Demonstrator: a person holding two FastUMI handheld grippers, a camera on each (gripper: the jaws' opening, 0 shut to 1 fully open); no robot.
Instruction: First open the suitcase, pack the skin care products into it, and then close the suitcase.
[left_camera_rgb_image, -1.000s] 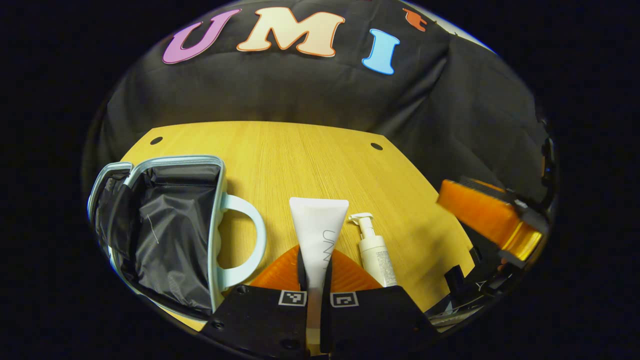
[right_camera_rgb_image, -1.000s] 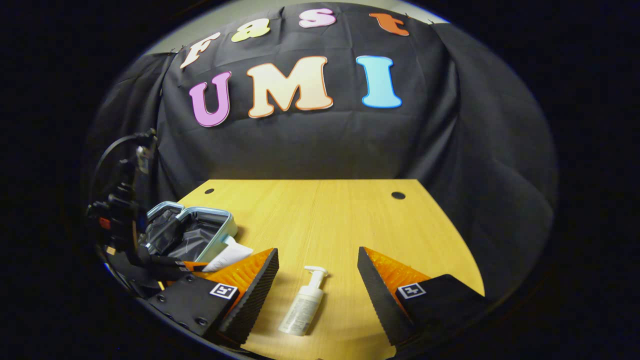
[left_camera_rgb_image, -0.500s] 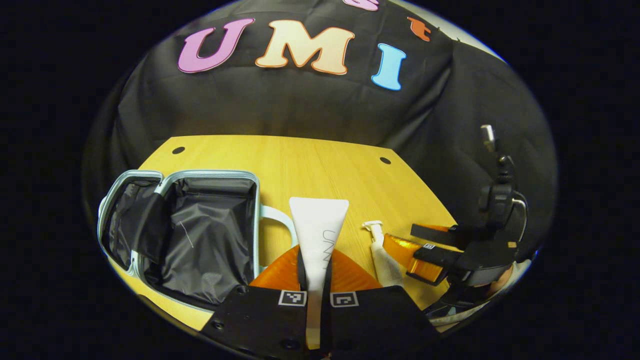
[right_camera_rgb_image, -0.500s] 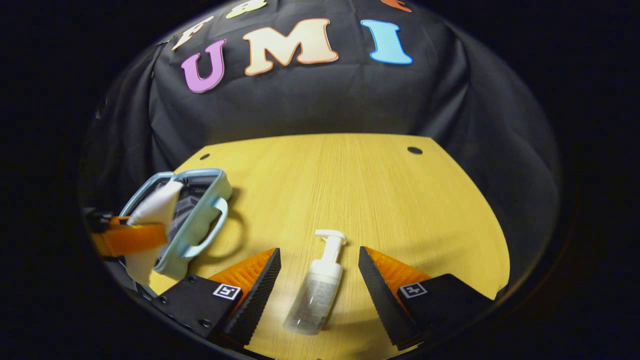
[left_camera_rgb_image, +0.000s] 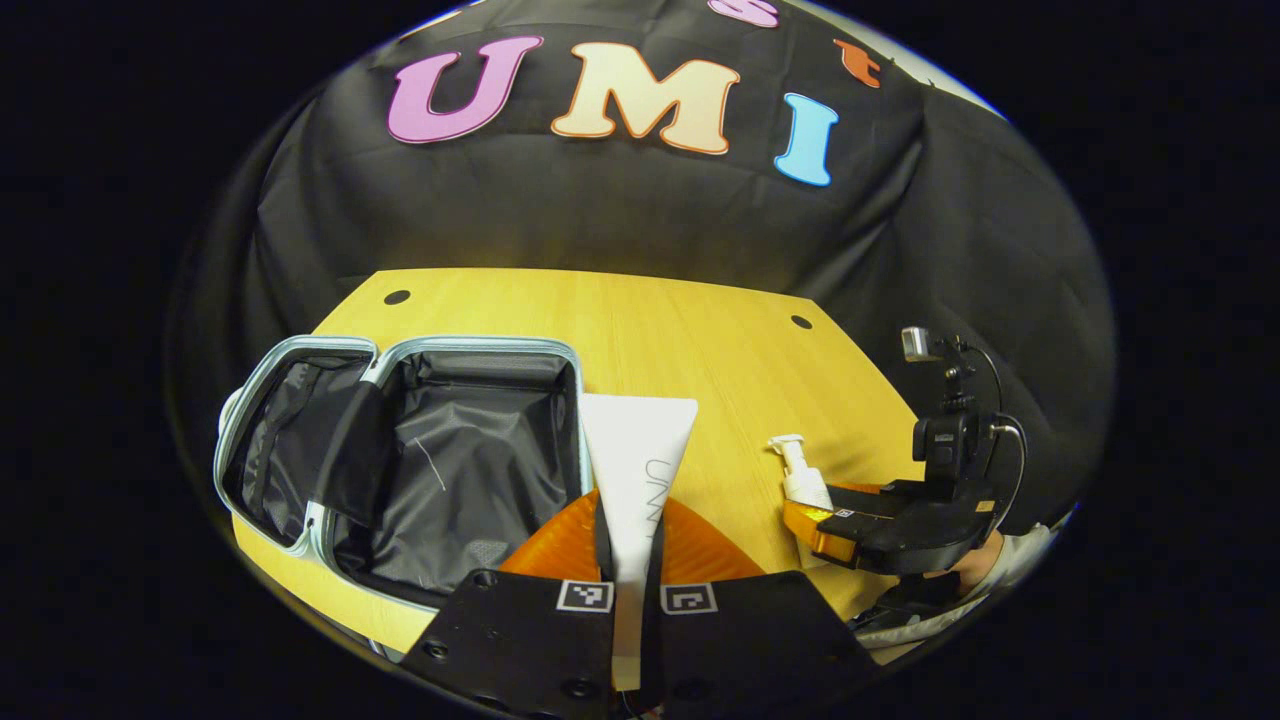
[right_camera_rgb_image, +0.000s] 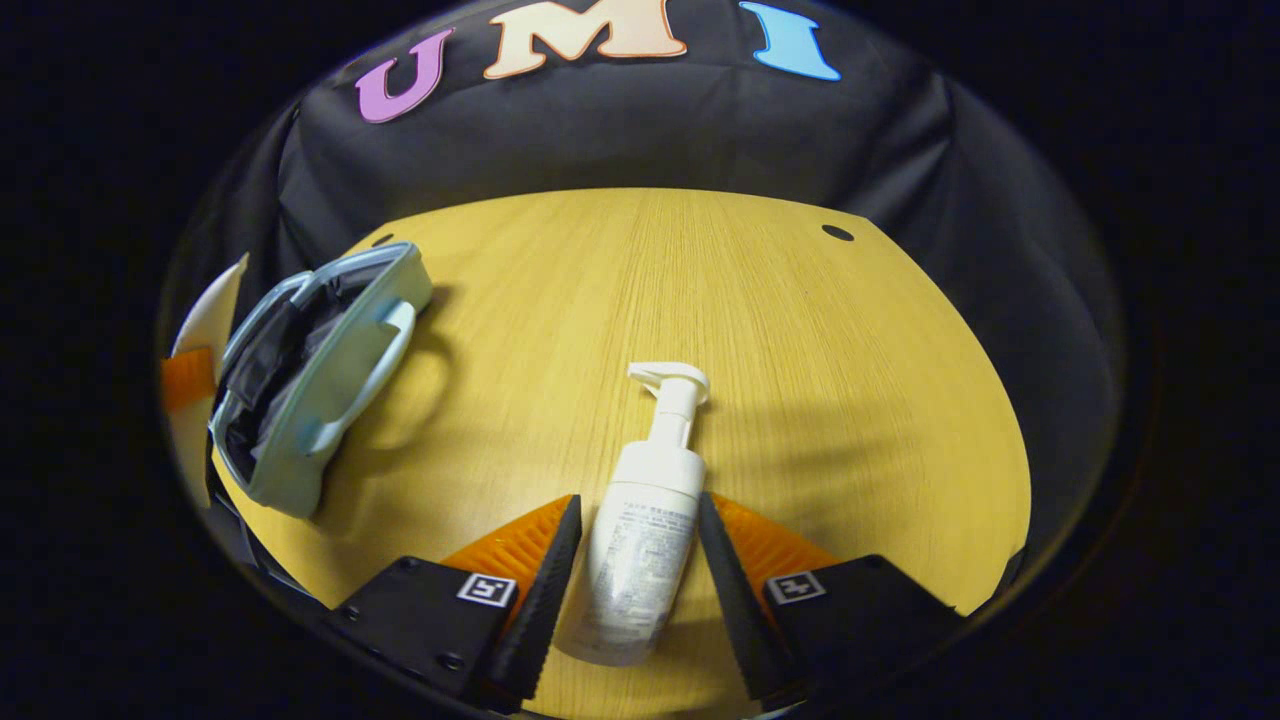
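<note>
The right gripper (right_camera_rgb_image: 632, 560) sits low over the wooden table (right_camera_rgb_image: 820, 380) with its jaws partly drawn in around the pump bottle (right_camera_rgb_image: 645, 520), one finger along each flank of the body; whether both pads already press on it cannot be told. The bottle lies flat, long axis running straight ahead between the fingers, pump head pointing away from the gripper. The left gripper (left_camera_rgb_image: 630, 550) is pressed together on the white tube (left_camera_rgb_image: 640, 450), which stands forward out of the jaws with its broad crimped end away from the hand, just beside the near rim of the open suitcase (left_camera_rgb_image: 440, 470). The suitcase lies to the left of that tube, its dark lining exposed. Judgement: the left gripper is nearer the case and a short leftward carry would bring the tube over the cavity.
</note>
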